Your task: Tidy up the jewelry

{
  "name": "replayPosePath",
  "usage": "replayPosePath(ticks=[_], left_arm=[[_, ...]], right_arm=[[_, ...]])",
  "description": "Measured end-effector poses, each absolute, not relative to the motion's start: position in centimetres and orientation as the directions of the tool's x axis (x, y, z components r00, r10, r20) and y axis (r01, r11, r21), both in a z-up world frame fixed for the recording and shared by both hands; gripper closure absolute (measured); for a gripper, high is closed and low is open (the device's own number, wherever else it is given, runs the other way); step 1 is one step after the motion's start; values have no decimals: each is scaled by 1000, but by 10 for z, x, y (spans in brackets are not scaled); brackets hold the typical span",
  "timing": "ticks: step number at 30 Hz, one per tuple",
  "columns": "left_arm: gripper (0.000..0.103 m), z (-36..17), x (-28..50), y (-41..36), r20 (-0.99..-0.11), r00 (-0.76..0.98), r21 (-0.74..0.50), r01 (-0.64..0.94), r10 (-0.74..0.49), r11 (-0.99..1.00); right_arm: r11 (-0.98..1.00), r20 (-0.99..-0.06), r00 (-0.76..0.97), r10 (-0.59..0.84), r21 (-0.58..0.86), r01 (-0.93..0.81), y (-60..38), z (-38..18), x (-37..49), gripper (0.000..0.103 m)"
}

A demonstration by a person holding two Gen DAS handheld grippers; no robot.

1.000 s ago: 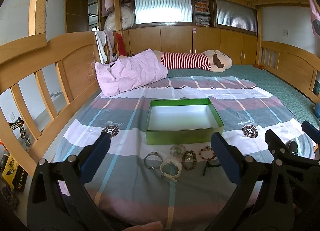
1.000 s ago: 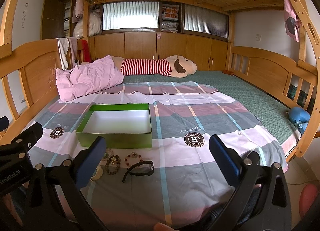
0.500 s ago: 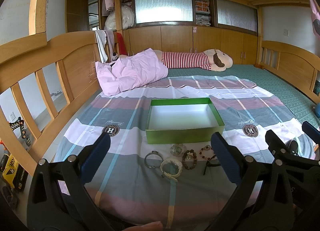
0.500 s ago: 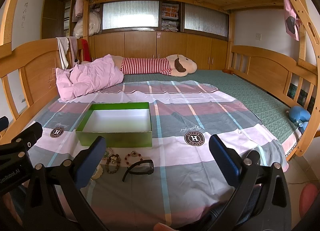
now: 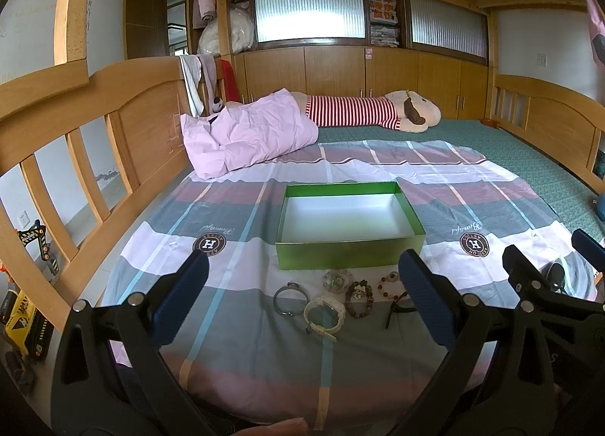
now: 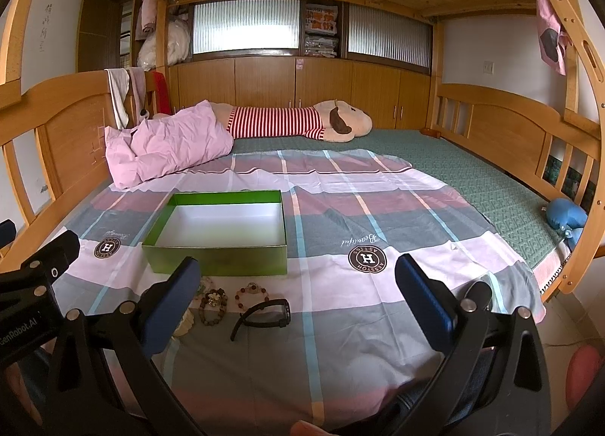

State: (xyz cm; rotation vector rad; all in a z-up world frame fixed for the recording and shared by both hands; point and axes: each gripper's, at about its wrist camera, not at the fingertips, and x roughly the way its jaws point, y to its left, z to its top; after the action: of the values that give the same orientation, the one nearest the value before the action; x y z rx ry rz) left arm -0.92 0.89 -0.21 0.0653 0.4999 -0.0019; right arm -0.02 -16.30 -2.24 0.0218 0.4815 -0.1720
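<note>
Both grippers hang above the near end of the bed, nothing in either. My left gripper (image 5: 302,296) has its jaws wide apart; my right gripper (image 6: 298,298) the same, jaws spread and empty. I judge this is the start: no piece lifted yet.

The jewelry sits in a loose row on the striped bedsheet (image 5: 234,326), just near-side of the green box (image 5: 349,224). The row is close to the box wall, so each carry should be short.

- silver ring-shaped bracelet (image 5: 288,297), leftmost
- white watch (image 5: 324,315), nearest to me, slightly ahead of the row
- pale crystal bracelet (image 5: 337,280), almost against the box's near wall
- brown bead bracelet (image 5: 359,297), middle
- red bead bracelet (image 5: 389,282), right of it
- black watch (image 6: 264,313), rightmost, strap trailing toward me; mostly hidden behind a finger in the left view

The box is open, lid absent, white floor bare. It stands square to me, so a drop over the near wall looks simple.

Split suggests itself: left gripper frames the silver and white pieces, right gripper faces the black watch. Beads are small and flat to the cloth; I expect the sheet may bunch in a pinch.

A pink pillow (image 6: 170,141) and a striped plush toy (image 6: 302,124) lie far up the bed, well apart from the work.
</note>
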Motion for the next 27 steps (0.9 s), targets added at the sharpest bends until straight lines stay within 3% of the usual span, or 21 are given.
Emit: replayPosePath(ticks=[15, 19, 25, 27], left_arm=[[4, -20, -3, 12, -507, 862, 63, 21, 14, 998], [4, -33, 14, 23, -552, 834, 32, 20, 1, 999], [4, -83, 60, 41, -701, 713, 17, 14, 2, 1000], [6, -100, 71, 43, -732, 681, -5, 47, -35, 999]], right_arm=[[985, -473, 867, -158, -21, 169, -159, -34, 0, 3], [983, -479, 859, -179, -58, 173, -165, -38, 11, 3], [992, -687, 719, -106, -20, 127, -194, -88, 69, 5], [994, -761, 644, -82, -17, 106, -198, -118, 92, 21]])
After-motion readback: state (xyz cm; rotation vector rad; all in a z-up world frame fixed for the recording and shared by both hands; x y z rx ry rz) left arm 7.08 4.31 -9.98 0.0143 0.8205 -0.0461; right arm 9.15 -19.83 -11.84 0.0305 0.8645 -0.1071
